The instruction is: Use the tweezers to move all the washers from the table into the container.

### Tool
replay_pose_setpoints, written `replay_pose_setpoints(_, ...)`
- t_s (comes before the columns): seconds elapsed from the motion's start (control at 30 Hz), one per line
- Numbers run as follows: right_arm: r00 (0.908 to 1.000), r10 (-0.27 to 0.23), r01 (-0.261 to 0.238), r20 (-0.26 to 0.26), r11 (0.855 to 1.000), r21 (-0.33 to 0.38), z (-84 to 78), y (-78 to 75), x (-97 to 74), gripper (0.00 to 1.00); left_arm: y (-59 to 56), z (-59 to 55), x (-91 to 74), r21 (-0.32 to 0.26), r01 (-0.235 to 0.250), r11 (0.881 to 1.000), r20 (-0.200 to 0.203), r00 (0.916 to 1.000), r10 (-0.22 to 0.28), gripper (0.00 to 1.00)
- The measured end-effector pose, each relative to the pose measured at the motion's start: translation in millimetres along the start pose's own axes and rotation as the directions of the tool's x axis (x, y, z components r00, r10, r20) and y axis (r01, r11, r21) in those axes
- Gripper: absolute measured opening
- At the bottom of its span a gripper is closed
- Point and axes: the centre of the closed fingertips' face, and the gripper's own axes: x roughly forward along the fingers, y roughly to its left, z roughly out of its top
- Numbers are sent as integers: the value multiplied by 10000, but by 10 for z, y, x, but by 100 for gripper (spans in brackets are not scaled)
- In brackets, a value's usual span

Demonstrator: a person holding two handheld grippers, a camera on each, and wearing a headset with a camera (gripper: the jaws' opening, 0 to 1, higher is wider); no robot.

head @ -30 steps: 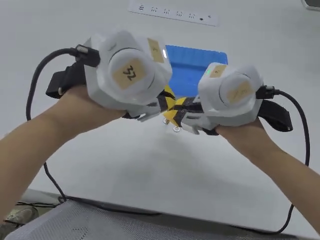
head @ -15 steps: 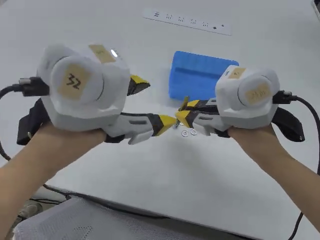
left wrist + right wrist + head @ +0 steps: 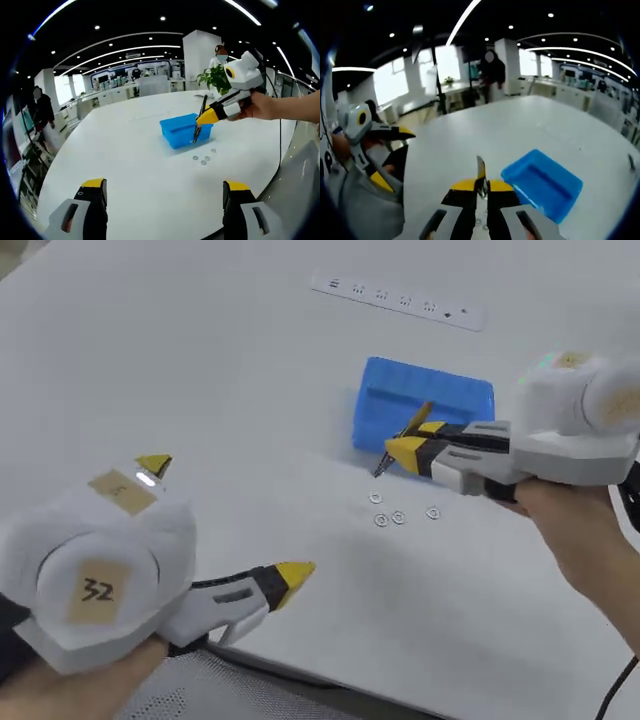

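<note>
head view: downward | left gripper view: far back | right gripper view: close (3 share container (image 3: pixel 440 395))

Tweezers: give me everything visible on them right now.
The tweezers are slim, dark and metal-looking, with a brassy glint on the upper end in the head view. The right gripper is shut on them mid-length, between its yellow tips. They stand tilted, pointed end down, in front of the blue container and over the table, apart from the washers. Whether the tip touches the table cannot be told.
</note>
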Motion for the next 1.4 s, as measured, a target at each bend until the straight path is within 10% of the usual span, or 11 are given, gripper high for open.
replay_pose_setpoints(0.27, 9937, -935, 955, 623, 9950, -304, 322, -390, 78, 3, 98, -124, 41, -125, -713, 9974, -176, 9973, 711, 97)
replay_pose_setpoints(0.53, 9890, -1465, 1464, 188, 9892, 56, 104, -703, 467, 3, 121, -204, 79, 528, -877, 9947, -481, 9948, 903, 92)
replay_pose_setpoints(0.83, 9902, -1368, 1378, -274, 9897, 384, -92, -798, 718, 3, 116, -188, 91, 507, -802, 9955, -443, 9956, 824, 97)
replay_pose_setpoints(1.0, 9902, -1335, 1357, -420, 9892, 547, -170, -852, 806, 4, 94, -64, 69, -455, -468, 9979, 336, 9983, 484, 99)
replay_pose_setpoints(1.4, 9893, -1357, 1395, -530, 9872, 773, -187, -843, 759, 5, 83, -149, 93, 30, -539, 9985, -189, 9984, 539, 99)
